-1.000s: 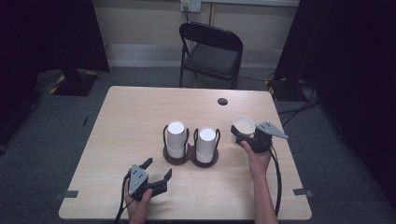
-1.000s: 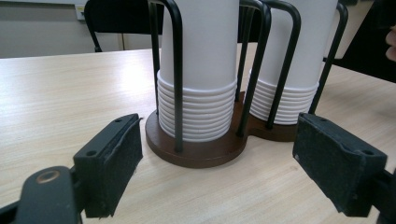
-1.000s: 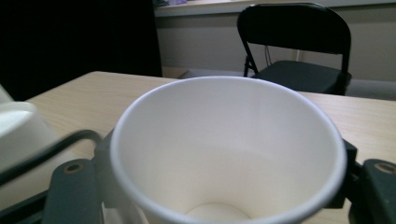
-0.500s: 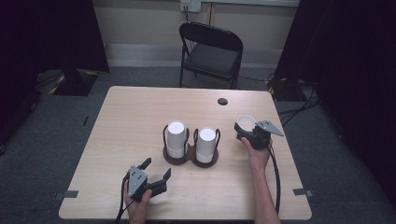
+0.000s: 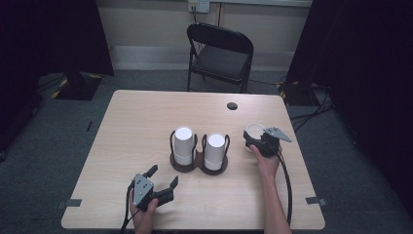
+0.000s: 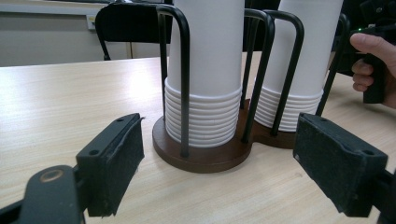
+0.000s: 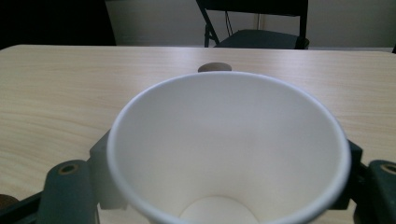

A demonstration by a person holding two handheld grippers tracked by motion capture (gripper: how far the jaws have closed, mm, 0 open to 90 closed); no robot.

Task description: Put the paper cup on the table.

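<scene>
We take the cup holder (image 5: 198,163) as our landmark: a dark wooden double base with black wire hoops, set near the middle of the wooden table (image 5: 126,126). It carries two stacks of white paper cups, mouths down, the left stack (image 5: 183,145) and the right stack (image 5: 215,151) side by side.

A single paper cup (image 5: 253,130) stands upright, mouth up, to the right of the holder and well apart from it. Our right gripper (image 5: 256,138) has this cup between its jaws. In the right gripper view the cup (image 7: 229,149) sits with a jaw at either side; the jaws have just been opening, and we cannot tell whether the pads press on its wall.

Our left gripper (image 5: 163,177) rests on the table in front of the holder, toward its left, jaws spread wide with nothing between them. In the left gripper view both pads (image 6: 114,161) stand clear of the holder base (image 6: 205,156).

A small dark disc (image 5: 232,106) lies beyond the holder, to its right, on the far side of the table.
</scene>
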